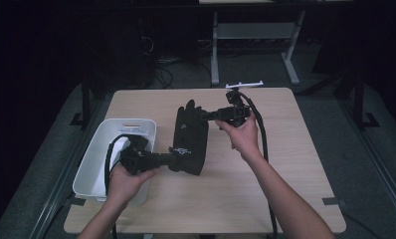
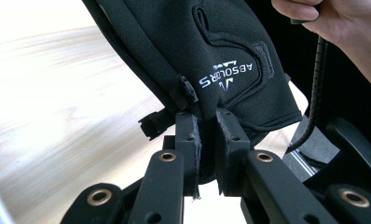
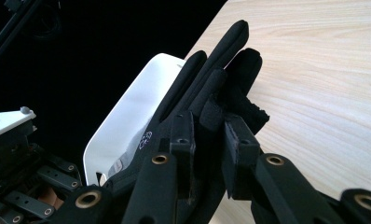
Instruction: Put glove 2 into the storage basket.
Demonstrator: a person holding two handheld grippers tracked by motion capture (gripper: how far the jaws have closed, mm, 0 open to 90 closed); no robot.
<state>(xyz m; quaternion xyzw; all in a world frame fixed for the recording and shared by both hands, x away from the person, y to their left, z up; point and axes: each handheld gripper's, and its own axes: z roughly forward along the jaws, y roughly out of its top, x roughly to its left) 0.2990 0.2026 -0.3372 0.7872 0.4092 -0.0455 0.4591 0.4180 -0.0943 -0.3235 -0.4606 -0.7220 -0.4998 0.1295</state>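
Black glove stretched between both grippers above wooden table, just right of white bin. Left gripper clamped on cuff edge, logo side facing its camera; jaws nearly together with fabric pinched between. Right gripper closed on finger end, glove fingertips sticking out past jaws toward bin. Held at opposite ends probably to keep glove taut and flat, likely for lifting over into bin or laying straight. Glove thus directly at both jaw tips, spanning gap between hands. Left hand hovering over bin's near corner; right hand well apart, mid-table. Glove apparently off table surface, contact hard to confirm.
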